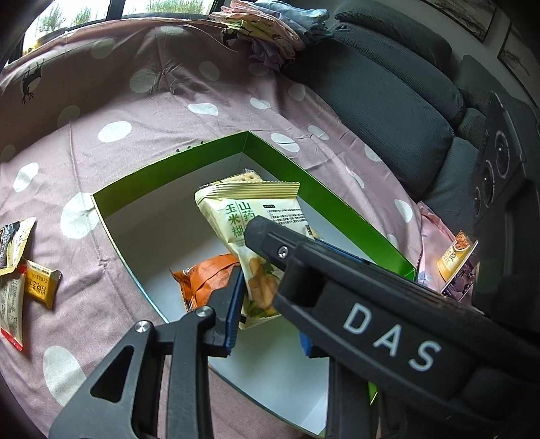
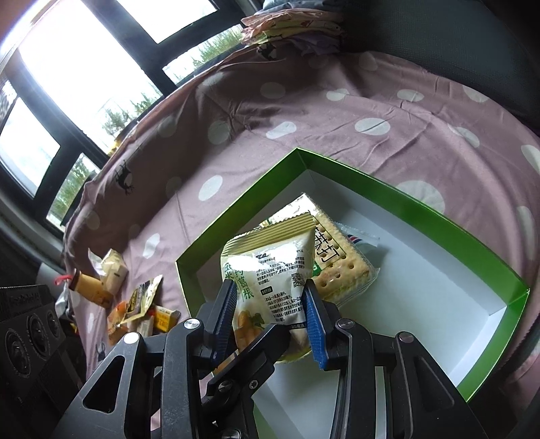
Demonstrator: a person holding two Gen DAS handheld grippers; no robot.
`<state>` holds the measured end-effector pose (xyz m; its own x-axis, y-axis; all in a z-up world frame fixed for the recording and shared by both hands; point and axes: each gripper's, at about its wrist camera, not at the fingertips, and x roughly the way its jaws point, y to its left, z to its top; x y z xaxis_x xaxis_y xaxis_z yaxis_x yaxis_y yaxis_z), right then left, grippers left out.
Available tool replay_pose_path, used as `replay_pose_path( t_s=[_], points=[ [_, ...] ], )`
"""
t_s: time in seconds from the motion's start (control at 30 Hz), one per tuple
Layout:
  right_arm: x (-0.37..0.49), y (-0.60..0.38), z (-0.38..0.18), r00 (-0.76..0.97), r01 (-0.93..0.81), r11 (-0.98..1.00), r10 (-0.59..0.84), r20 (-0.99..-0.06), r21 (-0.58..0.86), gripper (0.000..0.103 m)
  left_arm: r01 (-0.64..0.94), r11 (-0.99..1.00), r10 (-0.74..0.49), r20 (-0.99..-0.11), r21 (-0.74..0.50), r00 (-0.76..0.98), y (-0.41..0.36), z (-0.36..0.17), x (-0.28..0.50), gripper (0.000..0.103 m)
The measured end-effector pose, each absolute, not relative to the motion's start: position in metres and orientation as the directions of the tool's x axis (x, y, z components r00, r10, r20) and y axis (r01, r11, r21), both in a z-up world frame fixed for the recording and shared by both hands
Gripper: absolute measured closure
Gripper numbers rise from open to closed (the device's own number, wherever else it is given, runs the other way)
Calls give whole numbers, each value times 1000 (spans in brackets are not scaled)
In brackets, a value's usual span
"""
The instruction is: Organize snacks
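Snack packet (image 2: 270,287), cream with green print, hangs over the green box (image 2: 486,270), pinched in my right tongs (image 2: 270,314). My left tongs (image 1: 270,297) are closed on it too. Beneath lie crackers (image 2: 341,263).

Pink polka-dot bedsheet (image 1: 141,111) with little deer prints fills most of the frame, dark grey cushions (image 1: 388,87) sit upper right, folded clothes (image 1: 270,30) are piled top centre, and black-framed windows (image 2: 84,84) glow upper left.
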<state>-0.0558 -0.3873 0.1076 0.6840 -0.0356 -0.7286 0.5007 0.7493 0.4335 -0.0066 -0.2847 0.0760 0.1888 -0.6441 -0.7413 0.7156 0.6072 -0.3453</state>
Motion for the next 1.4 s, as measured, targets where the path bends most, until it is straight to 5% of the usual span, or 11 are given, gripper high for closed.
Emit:
replay_pose_path(
  t_s=[0.97,1.4],
  points=[
    [-59,-395,102,626,578,729,-107,-773,367,61,694,597,-639,-761,-403,107,-295,62,-3,73],
    [-59,-398,99,600,608,715,-128,-790,346,58,680,613,-623,-776,-403,101,-298,58,-2,64]
  ],
)
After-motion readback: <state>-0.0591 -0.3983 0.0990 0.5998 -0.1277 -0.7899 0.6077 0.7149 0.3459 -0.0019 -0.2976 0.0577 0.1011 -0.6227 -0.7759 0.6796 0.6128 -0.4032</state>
